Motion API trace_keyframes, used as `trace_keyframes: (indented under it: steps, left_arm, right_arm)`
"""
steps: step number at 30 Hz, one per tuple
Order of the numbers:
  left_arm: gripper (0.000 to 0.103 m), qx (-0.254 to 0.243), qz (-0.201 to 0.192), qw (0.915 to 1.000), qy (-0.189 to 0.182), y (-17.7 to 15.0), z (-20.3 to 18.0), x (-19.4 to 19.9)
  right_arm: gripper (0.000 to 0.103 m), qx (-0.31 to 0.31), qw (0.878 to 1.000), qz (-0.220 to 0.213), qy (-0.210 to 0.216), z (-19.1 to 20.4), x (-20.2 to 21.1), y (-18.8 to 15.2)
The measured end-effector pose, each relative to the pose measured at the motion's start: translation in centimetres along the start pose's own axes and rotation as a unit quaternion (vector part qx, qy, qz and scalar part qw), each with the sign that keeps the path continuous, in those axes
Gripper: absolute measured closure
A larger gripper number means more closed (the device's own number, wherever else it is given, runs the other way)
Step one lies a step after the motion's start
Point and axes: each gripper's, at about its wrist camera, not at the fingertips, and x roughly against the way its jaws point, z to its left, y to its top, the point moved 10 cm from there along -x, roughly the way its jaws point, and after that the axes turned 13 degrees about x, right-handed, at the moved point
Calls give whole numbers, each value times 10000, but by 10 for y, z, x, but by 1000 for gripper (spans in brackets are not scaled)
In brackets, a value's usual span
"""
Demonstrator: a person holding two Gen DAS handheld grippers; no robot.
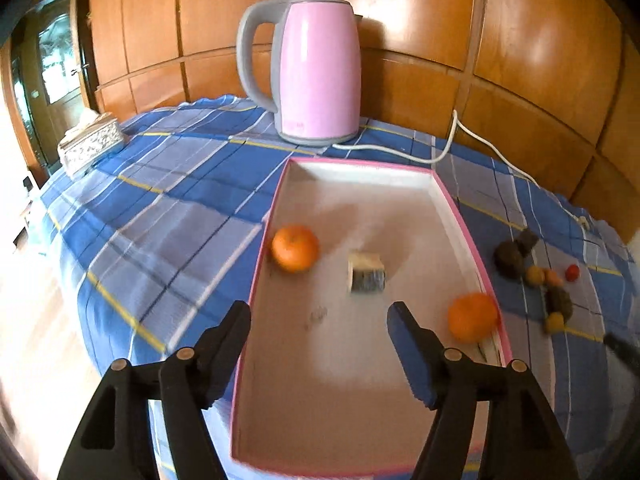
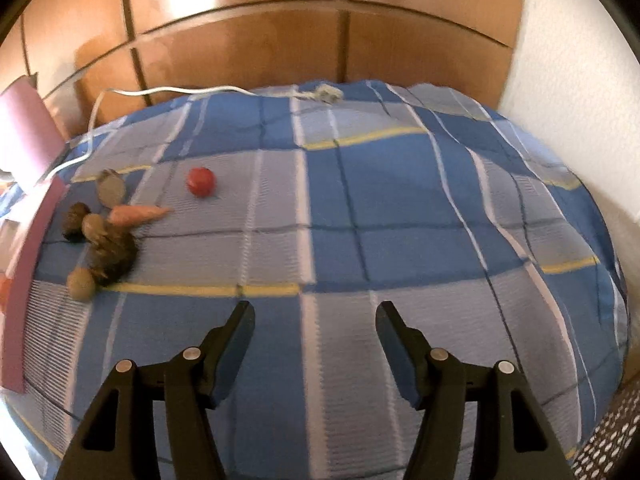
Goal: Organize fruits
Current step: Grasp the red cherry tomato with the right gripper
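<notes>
A pink-rimmed tray lies on the blue checked cloth. In it are one orange at its left side, a second orange at its right rim, and a small block in the middle. My left gripper is open and empty above the tray's near half. A pile of small fruits lies right of the tray. In the right wrist view this pile includes a carrot-like piece, with a red tomato apart. My right gripper is open and empty over bare cloth.
A pink kettle stands behind the tray, its white cord trailing right along the wood wall. A patterned tissue box sits at the far left. The tray's pink edge shows at the left of the right wrist view.
</notes>
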Motion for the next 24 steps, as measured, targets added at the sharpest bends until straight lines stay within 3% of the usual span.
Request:
trace_keyframes:
  steps: [4,9,15,17,19,21,24]
  left_arm:
    - [18,185,-26,9998,101,-15,7,9]
    - [17,264,16,9996,128,-24,11,10]
    - [16,256,-3,9996,75,-28,11,11]
    - [13,299,-24,9995,17,-28,11,12]
    - [12,349,2,9994,-37,-30,12,12]
    - [12,374,-33,9993,-30,-30,13,13]
    - [10,424,-120,9990,-20,-28,15,15]
  right_arm:
    - [43,-108,9990,-127,418,15,-1,25]
    - [47,-135,9965,-270,773,33,-9,68]
    - [47,144,9961,-96,869,57,-35,100]
    - [47,293,9969,55,727,63,-50,105]
    - [68,343,9966,196,717,68,-64,105]
    - [79,401,9956,387,748,70,-75,101]
    - [79,464,9959,329,699,69,-76,100]
